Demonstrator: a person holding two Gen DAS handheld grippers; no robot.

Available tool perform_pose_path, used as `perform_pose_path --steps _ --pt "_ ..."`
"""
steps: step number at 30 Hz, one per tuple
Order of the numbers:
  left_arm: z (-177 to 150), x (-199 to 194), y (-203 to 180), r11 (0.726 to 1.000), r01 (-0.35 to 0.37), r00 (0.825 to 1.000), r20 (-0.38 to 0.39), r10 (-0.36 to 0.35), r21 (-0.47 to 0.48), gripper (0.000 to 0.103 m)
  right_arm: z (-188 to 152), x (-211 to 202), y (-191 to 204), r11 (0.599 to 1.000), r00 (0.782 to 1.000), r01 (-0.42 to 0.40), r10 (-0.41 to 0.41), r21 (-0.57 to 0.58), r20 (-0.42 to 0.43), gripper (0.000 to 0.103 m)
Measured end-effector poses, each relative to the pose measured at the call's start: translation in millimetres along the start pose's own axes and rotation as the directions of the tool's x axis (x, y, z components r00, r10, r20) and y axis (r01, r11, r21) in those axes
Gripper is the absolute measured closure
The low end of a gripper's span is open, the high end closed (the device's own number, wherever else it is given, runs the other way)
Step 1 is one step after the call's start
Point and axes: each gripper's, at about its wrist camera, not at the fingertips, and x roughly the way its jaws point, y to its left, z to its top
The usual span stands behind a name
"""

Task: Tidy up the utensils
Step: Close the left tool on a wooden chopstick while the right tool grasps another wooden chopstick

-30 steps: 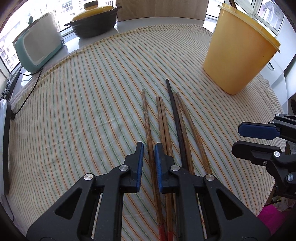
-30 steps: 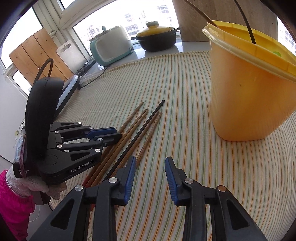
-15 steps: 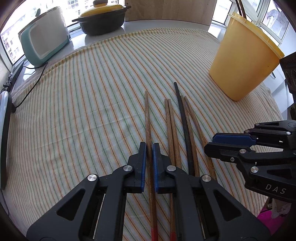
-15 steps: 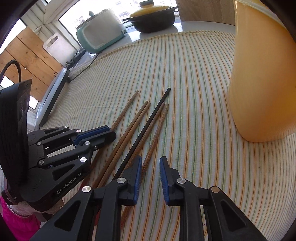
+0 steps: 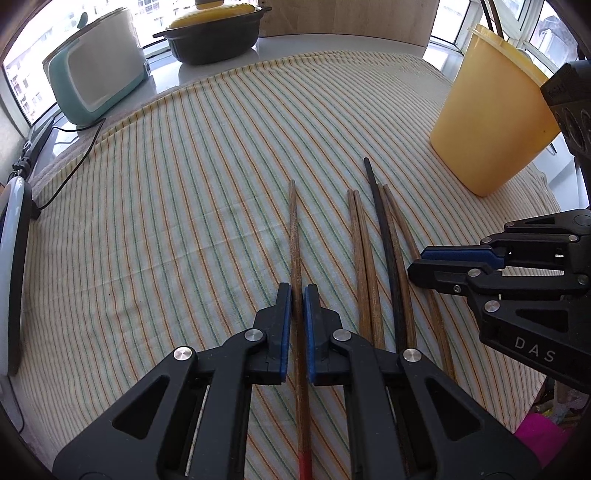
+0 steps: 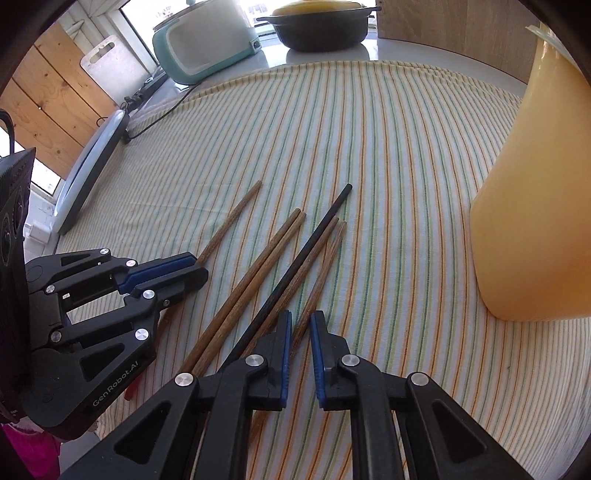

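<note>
Several chopsticks lie side by side on the striped cloth (image 5: pixel 184 192). My left gripper (image 5: pixel 297 291) is shut on the leftmost brown chopstick (image 5: pixel 294 229), which has a red end; the same chopstick (image 6: pixel 229 221) shows in the right wrist view. My right gripper (image 6: pixel 300 319) is nearly closed around the rightmost brown chopstick (image 6: pixel 325 254), beside the black chopstick (image 6: pixel 310 240). A pair of brown chopsticks (image 5: pixel 360 240) lies between. The yellow bucket (image 5: pixel 491 125) stands at the right with utensils in it.
A teal toaster (image 5: pixel 92 85) and a dark pot with a yellow lid (image 5: pixel 214 37) stand at the back. A cable (image 5: pixel 74 170) and a flat white appliance (image 5: pixel 11 258) lie at the left edge. A wooden board (image 6: pixel 443 22) stands behind.
My left gripper has closed onto the leftmost chopstick. My right gripper has moved left and down over the rightmost chopstick, its jaws narrowing.
</note>
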Motion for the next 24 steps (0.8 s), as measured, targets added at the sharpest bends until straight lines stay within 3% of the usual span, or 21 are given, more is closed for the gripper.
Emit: perform_pose_path --steps 5,12,19,24 --pt "6.8 4.1 0.8 1.0 0.006 1.0 0.009 -0.006 -0.001 0.098 2.0 1.8 6.1 0.999 1.0 0.024 -0.024 -0.025 0.004 0.095" --pt "3.6 -6.1 14.1 0.996 0.042 0.998 0.052 -0.038 -0.073 0.099 -3.2 -6.8 -5.8 0.999 0.999 -0.037 0.037 0.012 0.027 0.098" --pt "1.2 -35.4 20.2 0.99 0.076 0.988 0.142 -0.059 -0.118 0.099 -7.5 -28.0 -5.0 0.998 0.993 -0.067 0.067 -0.005 0.096 0.099" --pt "-4.2 -60.1 21.9 0.982 0.107 0.972 0.224 -0.072 -0.152 0.099 -12.2 -47.5 -5.9 0.997 0.984 -0.074 0.078 -0.027 0.158 0.099"
